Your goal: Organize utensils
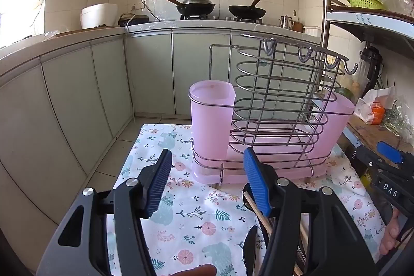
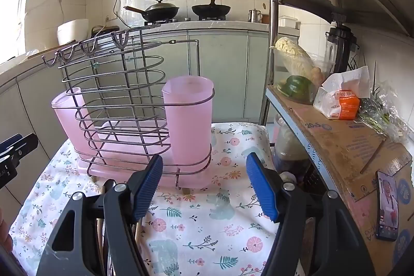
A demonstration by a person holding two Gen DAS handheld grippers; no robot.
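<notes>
A wire utensil rack [image 1: 279, 105] stands on the floral cloth [image 1: 196, 219] and serves as the landmark. At its left end in the left wrist view a pink cup [image 1: 211, 120] sits inside the wire loop; its visible rim and upper inside show nothing in it. A second pink cup [image 1: 333, 120] sits at the rack's far right end, its inside hidden. A pink drip tray [image 1: 261, 170] lies under the rack, touching its base wires.

The utensils lie on the cloth in front of the rack, nearer the camera: wooden chopsticks [image 1: 258, 214] and a dark serrated knife [image 1: 249, 247], partly hidden by the gripper.

The left gripper [image 1: 207, 185] hovers in front of the rack, fingers wide apart, nothing between them. The right gripper [image 2: 204, 185] also hangs in front of the rack, fingers spread, gripping nothing.
</notes>
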